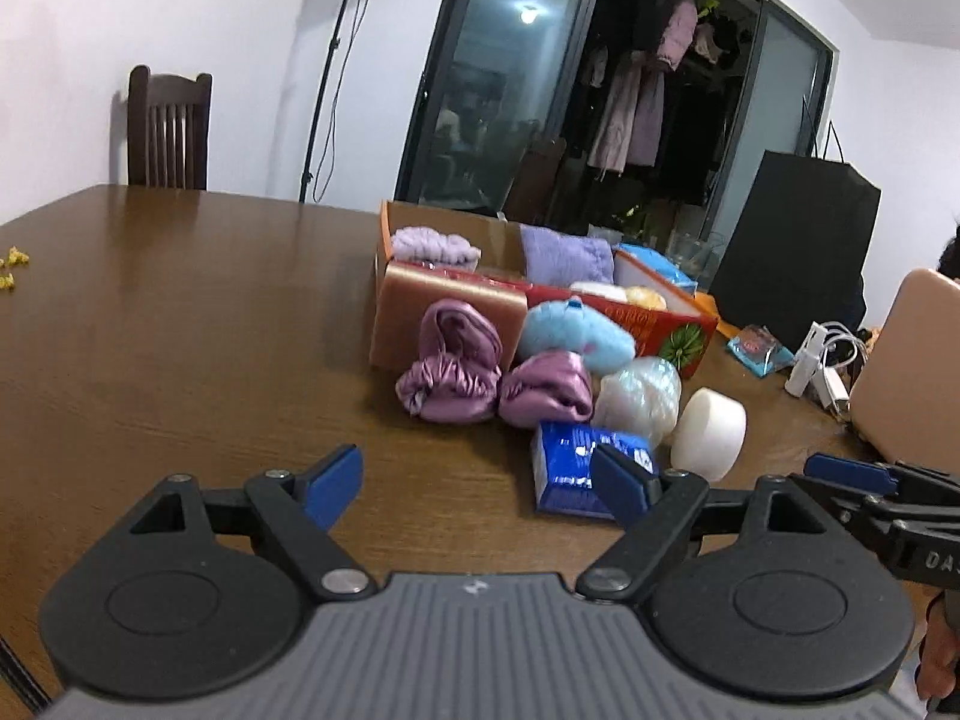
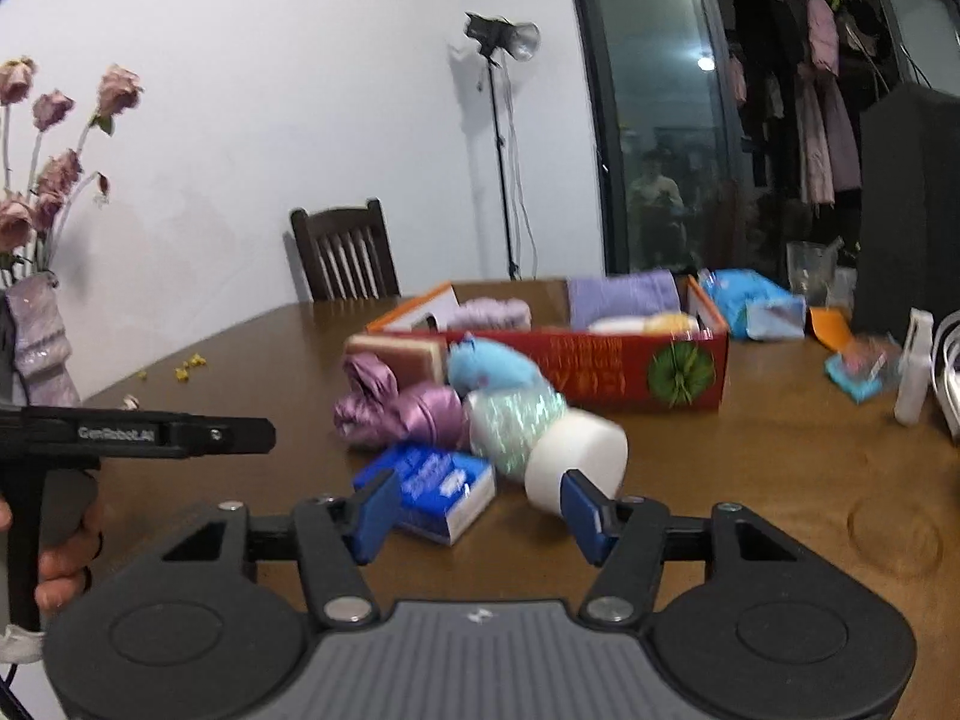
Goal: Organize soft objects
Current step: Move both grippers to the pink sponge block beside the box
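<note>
Flowers (image 2: 48, 138) only in right view

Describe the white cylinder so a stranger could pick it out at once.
Start at the red cardboard box on the brown table. A pile of soft things lies before it. At its right-hand end, beside the pearly wrapped ball, lies the white cylinder: plain, smooth and matte, unlike its shiny neighbours.

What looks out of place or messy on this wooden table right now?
Several soft items lie heaped outside the red cardboard box: two purple satin bundles, a blue plush toy, a blue tissue pack and a white foam cylinder tipped on its side. Small yellow bits are scattered near the table's far-left edge.
</note>
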Action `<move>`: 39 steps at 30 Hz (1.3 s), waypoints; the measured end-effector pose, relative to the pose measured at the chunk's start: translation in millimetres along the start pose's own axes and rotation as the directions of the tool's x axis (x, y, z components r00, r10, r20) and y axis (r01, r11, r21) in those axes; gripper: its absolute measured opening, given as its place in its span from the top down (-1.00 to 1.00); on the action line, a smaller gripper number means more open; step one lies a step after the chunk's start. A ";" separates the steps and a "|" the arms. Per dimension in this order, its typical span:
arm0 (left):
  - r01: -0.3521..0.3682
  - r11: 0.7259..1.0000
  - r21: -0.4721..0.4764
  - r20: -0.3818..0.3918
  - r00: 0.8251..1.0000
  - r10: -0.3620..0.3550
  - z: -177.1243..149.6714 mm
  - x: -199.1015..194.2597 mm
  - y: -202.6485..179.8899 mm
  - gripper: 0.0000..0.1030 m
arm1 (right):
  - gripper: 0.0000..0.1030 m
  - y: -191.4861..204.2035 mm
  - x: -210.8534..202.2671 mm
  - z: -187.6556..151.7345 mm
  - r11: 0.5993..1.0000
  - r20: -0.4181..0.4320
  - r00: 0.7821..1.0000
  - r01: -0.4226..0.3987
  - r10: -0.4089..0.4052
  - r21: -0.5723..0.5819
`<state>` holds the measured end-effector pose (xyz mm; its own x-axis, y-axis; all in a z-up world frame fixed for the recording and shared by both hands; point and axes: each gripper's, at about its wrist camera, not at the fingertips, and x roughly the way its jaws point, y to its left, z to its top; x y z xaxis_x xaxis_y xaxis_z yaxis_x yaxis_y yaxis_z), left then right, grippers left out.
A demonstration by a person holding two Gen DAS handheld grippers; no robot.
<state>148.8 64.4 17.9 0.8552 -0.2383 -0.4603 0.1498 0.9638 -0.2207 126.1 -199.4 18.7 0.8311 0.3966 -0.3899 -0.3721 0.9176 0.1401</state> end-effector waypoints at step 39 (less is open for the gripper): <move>0.228 0.971 -0.074 -0.022 0.973 -0.230 53.3 90.5 -15.5 -0.47 | 0.11 -66.9 70.1 58.0 0.998 -0.010 0.999 0.040 -0.040 0.051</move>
<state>250.2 34.3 25.5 0.7867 -0.4560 -0.4161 0.3034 0.8726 -0.3827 233.2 -231.3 34.8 0.8412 0.3594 -0.4040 -0.3169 0.9330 0.1703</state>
